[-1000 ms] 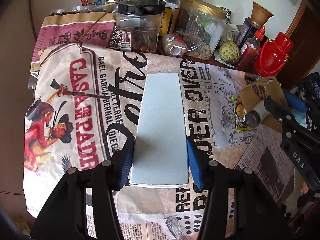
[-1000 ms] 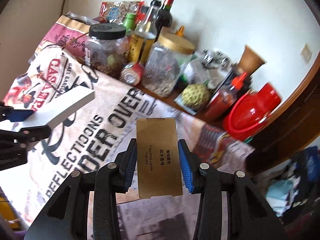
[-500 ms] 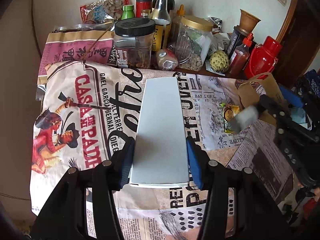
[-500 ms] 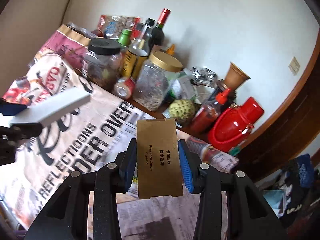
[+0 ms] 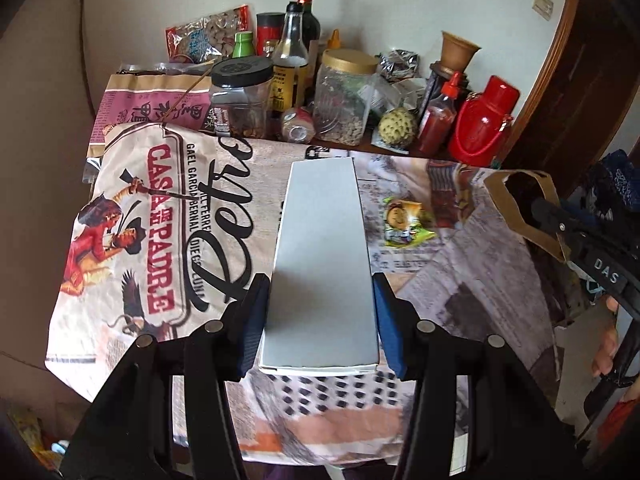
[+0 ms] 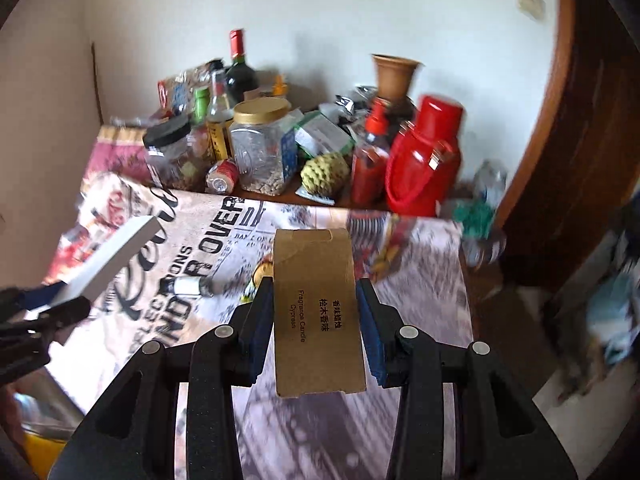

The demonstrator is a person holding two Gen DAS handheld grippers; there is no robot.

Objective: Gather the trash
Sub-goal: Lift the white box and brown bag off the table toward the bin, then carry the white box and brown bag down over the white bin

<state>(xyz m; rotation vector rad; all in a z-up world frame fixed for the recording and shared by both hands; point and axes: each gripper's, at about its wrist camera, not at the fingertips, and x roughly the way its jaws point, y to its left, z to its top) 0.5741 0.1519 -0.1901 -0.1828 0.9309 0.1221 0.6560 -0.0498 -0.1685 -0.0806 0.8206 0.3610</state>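
Note:
My left gripper is shut on a long white carton and holds it above the newspaper-covered table. The carton also shows at the left of the right wrist view. My right gripper is shut on a brown cardboard candle box held above the table. In the left wrist view the right gripper is at the far right, with the open brown box in it. A green and yellow candy wrapper lies on the newspaper. A small lying bottle shows in the right wrist view.
Jars, bottles, a snack bag, a custard apple, a sauce bottle and a red thermos crowd the table's back edge by the wall. A dark wooden door frame stands at the right. Newspaper sheets cover the table.
Both grippers have pulled back and risen with their boxes. The right view has swung rightward toward the door frame. The small bottle that rolled past the right gripper now lies on the newspaper.

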